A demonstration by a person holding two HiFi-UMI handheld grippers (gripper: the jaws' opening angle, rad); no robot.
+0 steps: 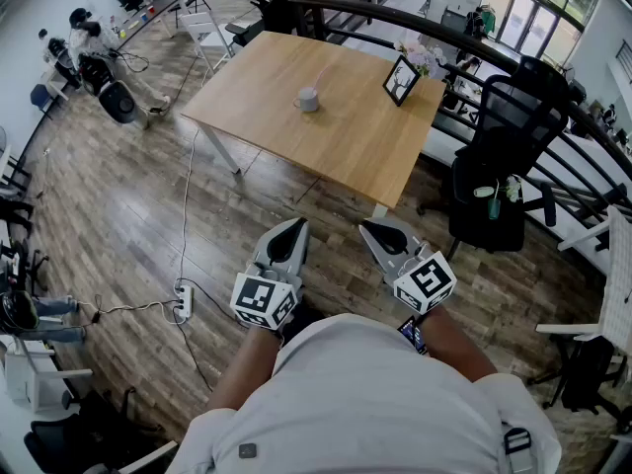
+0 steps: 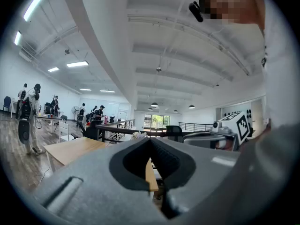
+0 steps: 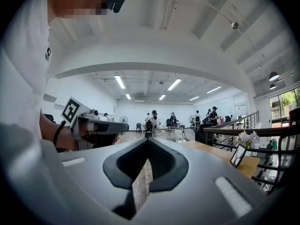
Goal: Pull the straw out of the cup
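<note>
A small grey cup [image 1: 308,99] stands near the middle of a light wooden table [image 1: 346,136], far ahead of me. Whether a straw is in it is too small to tell. My left gripper [image 1: 298,225] and right gripper [image 1: 367,229] are held side by side close to my body, over the wooden floor and well short of the table. Both point level toward the table. The left gripper's [image 2: 151,140] jaws meet at the tips with nothing between them. The right gripper's [image 3: 149,139] jaws are likewise closed and empty. The cup does not show in either gripper view.
A framed picture [image 1: 401,80] and flowers [image 1: 420,57] stand at the table's far right. A black office chair [image 1: 499,181] is right of the table. A power strip with cables [image 1: 182,304] lies on the floor at left. Railing [image 1: 415,28] runs behind; people stand far off.
</note>
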